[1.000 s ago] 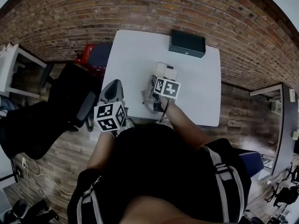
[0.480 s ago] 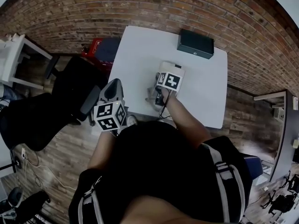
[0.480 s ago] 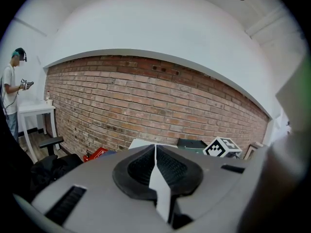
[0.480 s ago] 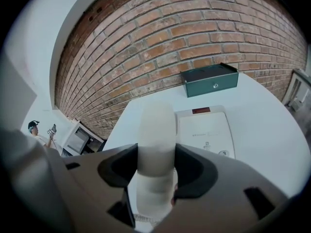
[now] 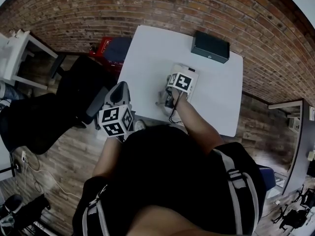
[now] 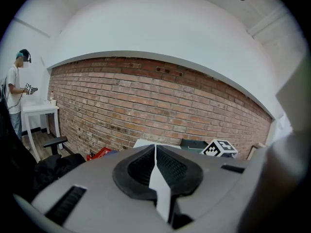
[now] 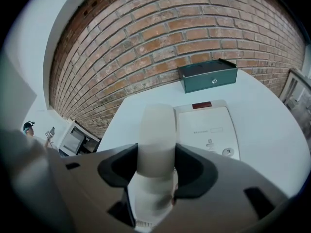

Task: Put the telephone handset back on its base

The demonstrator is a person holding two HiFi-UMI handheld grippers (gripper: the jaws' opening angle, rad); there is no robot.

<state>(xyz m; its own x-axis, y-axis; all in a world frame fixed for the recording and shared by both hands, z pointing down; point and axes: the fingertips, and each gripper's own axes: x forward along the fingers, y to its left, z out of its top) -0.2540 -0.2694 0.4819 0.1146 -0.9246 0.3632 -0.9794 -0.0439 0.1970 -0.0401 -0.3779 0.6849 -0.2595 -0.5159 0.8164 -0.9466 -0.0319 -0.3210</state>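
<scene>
In the left gripper view, we saw the left claw [image 6: 155,152] with its two jaws pressed together and nothing in them. That view also showed a person [image 6: 16,93] far off by a small white stand [image 6: 41,111], in front of the brick wall [image 6: 160,101]. The head view did not show those jaws. It showed the claw off the left edge of the white table [image 5: 147,53], near a black chair [image 5: 54,112].

Further right, the head view hid the phone part under a marker cube [image 5: 181,81]. The right gripper view showed it. The right claw [image 7: 156,166] had its jaws wide apart, and they squeezed the white handset [image 7: 156,127] from both sides. The handset was at the left side of the base [image 7: 209,130]. We could not tell if they touched. A dark green box [image 7: 208,76] sat behind the base, by the wall.
</scene>
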